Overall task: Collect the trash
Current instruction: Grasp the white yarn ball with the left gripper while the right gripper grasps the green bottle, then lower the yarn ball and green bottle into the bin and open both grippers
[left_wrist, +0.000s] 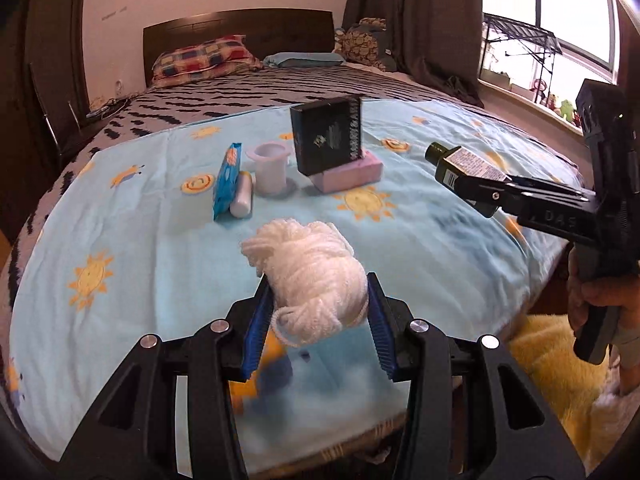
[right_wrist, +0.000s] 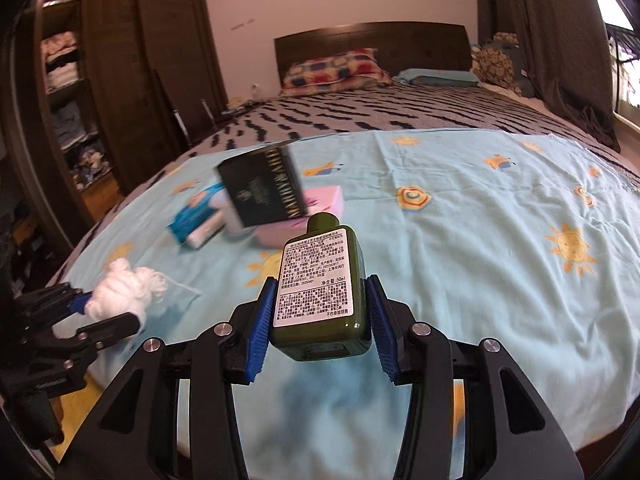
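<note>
A wide bed (left_wrist: 248, 92) with a dark wooden headboard carries a pale blue sheet printed with yellow suns (left_wrist: 132, 240) spread over its grey zigzag cover. On the sheet, a black rectangular box with gold lettering (left_wrist: 326, 136) stands leaning on a pink oblong block (left_wrist: 352, 174). Beside them sit a white plastic cup (left_wrist: 269, 168), a blue crinkled wrapper (left_wrist: 227, 180) and a small white cylinder (left_wrist: 242, 198), the last two touching.

The left gripper (left_wrist: 318, 320) pinches a bundle of white yarn (left_wrist: 308, 268) between its blue pads, lifted clear of the sheet as far as the blurred view allows. The right gripper (right_wrist: 318, 320) is clamped on a dark green flat bottle with a white printed label (right_wrist: 320, 280), neck pointing away, held above the sheet. A hand (left_wrist: 600, 304) grips the right gripper's handle.
</note>
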`<state>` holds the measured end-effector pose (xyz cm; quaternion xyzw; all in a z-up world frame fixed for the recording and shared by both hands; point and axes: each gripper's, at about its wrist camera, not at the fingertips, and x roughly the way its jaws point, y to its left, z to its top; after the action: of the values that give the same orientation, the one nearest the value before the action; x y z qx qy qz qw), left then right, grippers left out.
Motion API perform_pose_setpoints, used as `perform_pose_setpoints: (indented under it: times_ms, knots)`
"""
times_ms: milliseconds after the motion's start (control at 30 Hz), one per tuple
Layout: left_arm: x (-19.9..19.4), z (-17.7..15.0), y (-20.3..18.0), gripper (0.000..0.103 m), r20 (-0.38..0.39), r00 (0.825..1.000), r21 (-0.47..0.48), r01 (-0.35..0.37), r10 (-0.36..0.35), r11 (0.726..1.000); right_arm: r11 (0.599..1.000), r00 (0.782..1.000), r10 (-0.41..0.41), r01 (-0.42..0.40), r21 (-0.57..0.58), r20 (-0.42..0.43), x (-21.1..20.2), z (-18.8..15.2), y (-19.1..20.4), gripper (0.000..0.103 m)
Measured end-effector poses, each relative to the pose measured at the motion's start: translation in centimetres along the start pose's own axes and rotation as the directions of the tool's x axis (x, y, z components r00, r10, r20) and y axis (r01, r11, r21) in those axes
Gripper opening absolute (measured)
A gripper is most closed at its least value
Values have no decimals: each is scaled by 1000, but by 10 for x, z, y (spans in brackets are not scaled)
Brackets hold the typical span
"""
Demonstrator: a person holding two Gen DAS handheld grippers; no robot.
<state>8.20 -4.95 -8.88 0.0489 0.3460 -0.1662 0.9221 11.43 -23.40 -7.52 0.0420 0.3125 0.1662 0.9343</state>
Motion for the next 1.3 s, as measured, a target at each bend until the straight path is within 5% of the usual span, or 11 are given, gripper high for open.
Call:
perform_pose_setpoints:
  times_ms: [400,733,1300]
  knots:
    - [-36,-77,-21,43,-31,999,-5,31,-31,1000,997,1000,6,-6,-74,-6,-64,-68,45,46]
    - [-35,-124,-25,43,-136,988,-83,58,-69,995,996,981,88,-84,30,-170,-56,-132,57,46]
    - [33,-187,-30,43,-410,901,-200,63,-142,978,980,890,135,-56,190,-436,11,-208,49,46]
